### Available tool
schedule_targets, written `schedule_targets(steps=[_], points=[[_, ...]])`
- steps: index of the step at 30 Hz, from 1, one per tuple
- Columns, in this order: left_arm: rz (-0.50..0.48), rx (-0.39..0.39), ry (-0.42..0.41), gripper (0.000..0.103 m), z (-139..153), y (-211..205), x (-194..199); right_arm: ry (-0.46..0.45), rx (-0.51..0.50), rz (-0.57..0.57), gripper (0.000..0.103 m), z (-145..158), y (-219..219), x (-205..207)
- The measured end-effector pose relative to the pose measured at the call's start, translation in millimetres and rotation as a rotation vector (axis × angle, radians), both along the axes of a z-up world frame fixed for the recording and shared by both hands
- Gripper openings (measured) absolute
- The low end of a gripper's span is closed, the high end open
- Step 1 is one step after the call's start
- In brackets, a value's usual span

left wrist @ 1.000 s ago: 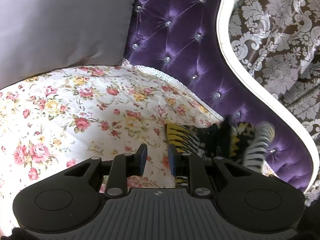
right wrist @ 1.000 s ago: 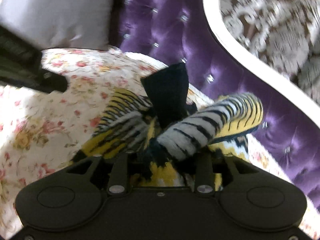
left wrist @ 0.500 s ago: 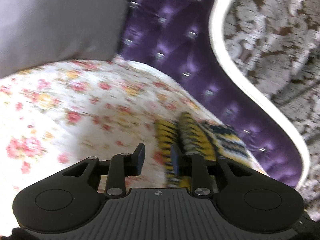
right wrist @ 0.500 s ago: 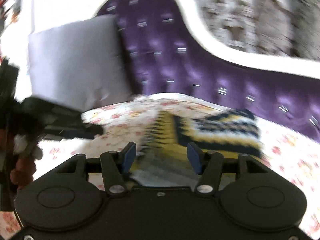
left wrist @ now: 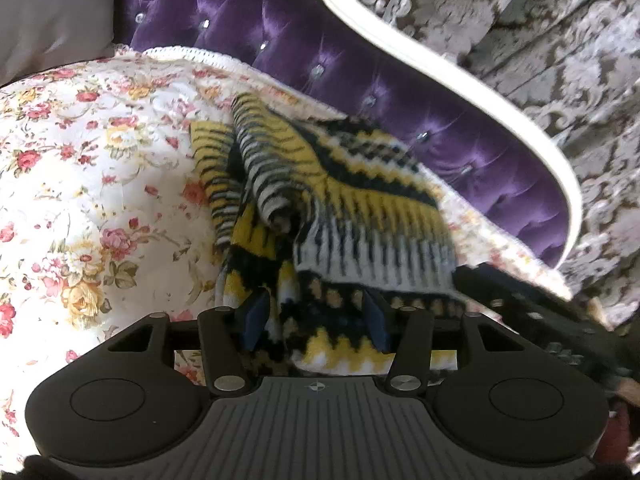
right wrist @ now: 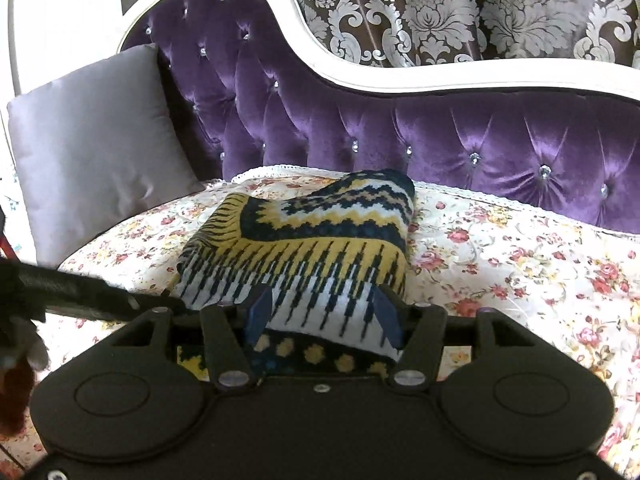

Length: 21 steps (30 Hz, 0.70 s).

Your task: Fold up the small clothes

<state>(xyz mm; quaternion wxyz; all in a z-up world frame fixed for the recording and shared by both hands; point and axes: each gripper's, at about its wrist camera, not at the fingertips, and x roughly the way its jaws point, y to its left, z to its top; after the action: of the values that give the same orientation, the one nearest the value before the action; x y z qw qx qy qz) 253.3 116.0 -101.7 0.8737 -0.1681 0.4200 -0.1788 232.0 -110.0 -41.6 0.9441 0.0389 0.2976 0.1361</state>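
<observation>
The small knitted garment (right wrist: 304, 240), patterned in yellow, black and white, is now seen lying folded over on the floral cover (right wrist: 520, 264), where 1 second ago it was bunched and lifted in front of the right gripper (right wrist: 324, 316). That gripper's jaws have opened during the last second and are now held apart, with the near hem of the knit lying between the blue pads but not pressed by them. The jaws of the left gripper (left wrist: 314, 318) have just been opening as well; the garment's lower edge is seen between its pads, with a gap on either side, so nothing is judged to be gripped. From the left wrist view a striped sleeve (left wrist: 272, 168) is seen rolled loosely on top of the body panel, and the stack looks uneven on that side. It is judged that 1 fold has been laid down and released, and that the sleeve will probably need tucking or smoothing before the fold can be called neat. The garment rests towards the back of the seat, near the tufted purple backrest (right wrist: 460, 136), which is edged by a white curved frame (right wrist: 360, 76). A grey cushion (right wrist: 92, 140) is propped at the left end, well apart from the garment, and a brown and silver damask curtain (right wrist: 440, 4) hangs behind.
</observation>
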Motion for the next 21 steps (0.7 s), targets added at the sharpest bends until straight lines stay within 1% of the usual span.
schedule_targets(steps=[6,9,10,11,13,16,18,20,21], points=[[0.024,-0.055,0.016,0.049,-10.9,-9.1,11.4,0.001,0.038,0.011,0.062,-4.1,-7.5,-6.1],[0.066,-0.064,0.007,0.048,-12.7,-12.6,13.4,0.005,0.055,0.011,0.062,-6.0,-10.5,-9.6],[0.074,-0.061,0.001,0.041,-11.1,-13.7,13.0,0.005,0.062,0.01,0.062,-6.2,-11.6,-11.3],[0.072,-0.054,-0.012,0.023,-9.0,-15.6,11.7,0.005,0.067,0.01,0.062,-6.2,-12.6,-12.9],[0.056,-0.034,-0.052,0.009,-3.9,-19.9,9.1,0.002,0.077,0.008,0.062,-5.8,-14.9,-16.5],[0.061,-0.011,-0.133,0.008,9.3,-22.3,-3.5,0.001,0.09,0.002,0.062,-3.9,-18.8,-21.6],[0.08,-0.025,-0.172,0.008,20.1,-16.3,-17.7,0.0,0.094,-0.001,0.062,-2.9,-21.8,-25.4],[0.085,-0.03,-0.173,0.008,24.9,-9.1,-29.5,-0.001,0.099,-0.002,0.062,-2.6,-25.3,-28.6],[0.091,-0.01,-0.156,0.008,22.3,-5.9,-32.9,0.0,0.102,-0.002,0.062,-2.9,-27.0,-29.6]])
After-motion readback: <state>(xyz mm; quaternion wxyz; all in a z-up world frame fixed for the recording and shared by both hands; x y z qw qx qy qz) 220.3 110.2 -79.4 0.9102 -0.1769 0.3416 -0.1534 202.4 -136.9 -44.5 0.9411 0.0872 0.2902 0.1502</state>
